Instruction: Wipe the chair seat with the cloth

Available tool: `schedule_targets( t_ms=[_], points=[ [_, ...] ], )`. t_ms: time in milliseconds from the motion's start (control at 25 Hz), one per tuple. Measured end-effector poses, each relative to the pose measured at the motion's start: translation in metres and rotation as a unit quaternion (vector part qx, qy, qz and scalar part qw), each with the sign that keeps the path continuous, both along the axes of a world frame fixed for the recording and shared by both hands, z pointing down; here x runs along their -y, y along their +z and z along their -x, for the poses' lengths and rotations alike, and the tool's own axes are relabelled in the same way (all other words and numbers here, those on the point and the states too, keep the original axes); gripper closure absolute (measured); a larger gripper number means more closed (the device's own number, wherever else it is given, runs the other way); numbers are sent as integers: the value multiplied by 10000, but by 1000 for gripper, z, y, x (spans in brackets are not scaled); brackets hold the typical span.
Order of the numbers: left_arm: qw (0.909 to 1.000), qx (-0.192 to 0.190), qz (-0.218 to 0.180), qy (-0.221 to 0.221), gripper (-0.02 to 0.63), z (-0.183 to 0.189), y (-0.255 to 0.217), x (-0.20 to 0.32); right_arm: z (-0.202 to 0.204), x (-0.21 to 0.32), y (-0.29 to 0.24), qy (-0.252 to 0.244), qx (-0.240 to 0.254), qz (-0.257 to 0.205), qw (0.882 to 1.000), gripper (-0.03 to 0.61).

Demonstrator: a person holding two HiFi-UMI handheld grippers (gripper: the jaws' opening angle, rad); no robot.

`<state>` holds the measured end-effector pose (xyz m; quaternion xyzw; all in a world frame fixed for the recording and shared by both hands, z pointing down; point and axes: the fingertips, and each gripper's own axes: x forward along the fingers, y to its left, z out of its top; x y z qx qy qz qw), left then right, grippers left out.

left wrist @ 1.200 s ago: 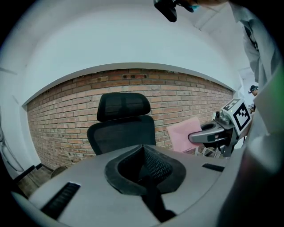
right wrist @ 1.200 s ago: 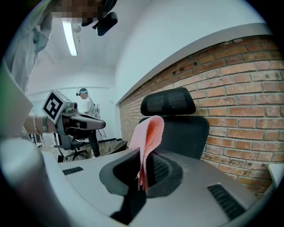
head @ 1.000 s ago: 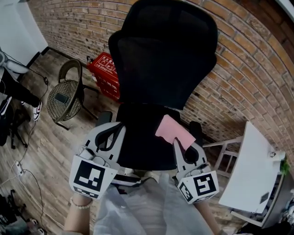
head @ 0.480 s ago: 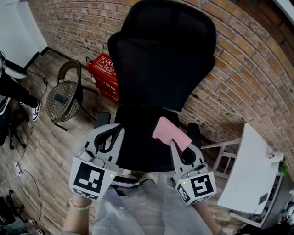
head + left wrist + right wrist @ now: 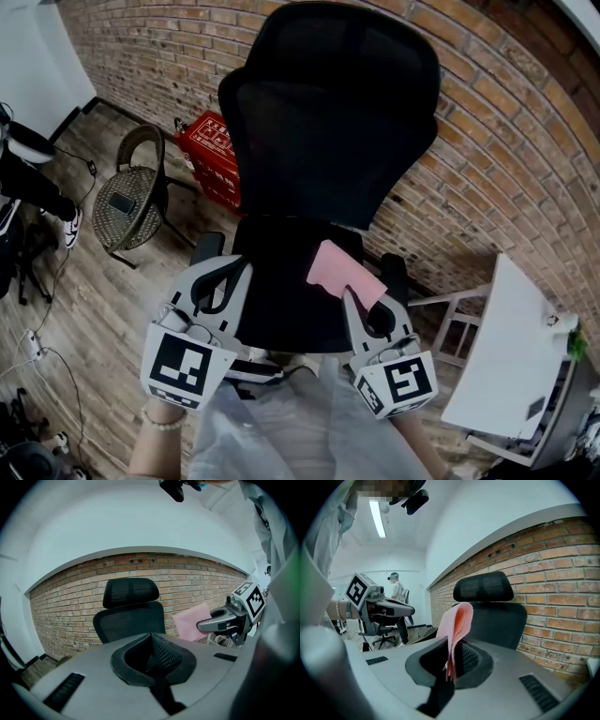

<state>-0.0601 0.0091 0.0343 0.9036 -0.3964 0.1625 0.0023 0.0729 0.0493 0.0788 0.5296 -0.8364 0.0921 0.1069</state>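
Right gripper (image 5: 351,295) nudged left, jaws clamping pink cloth (image 5: 339,270) over chair seat (image 5: 281,295), left gripper (image 5: 151,641) closed, empty

- The office chair (image 5: 328,141) is black all over, and its back is a fine mesh weave.
- The cloth (image 5: 342,272), above the chair's seat, is plain pale pink.
- The left tongs (image 5: 223,267) and right tongs (image 5: 361,298), in front of the chair, are grey with black textured pads. Each carries a cube of black-and-white square markers.
- The wall (image 5: 506,141) behind the chair is red-brown brick with pale mortar lines.
- The floor (image 5: 103,300) is grey-brown wood plank.
- The crate (image 5: 211,150) left of the chair is red with white print.
- The wicker chair (image 5: 131,202), further left, is olive-brown weave.
- The desk (image 5: 511,347) right of the chair is white.
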Motion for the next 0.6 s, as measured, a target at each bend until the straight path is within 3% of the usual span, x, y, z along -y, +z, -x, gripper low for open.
schedule_targets(
  t_ms=[600],
  points=[
    [10000,-59,73,1,595,-4,2,4,1,1,0,-124,-225,25,9997,528]
  ],
)
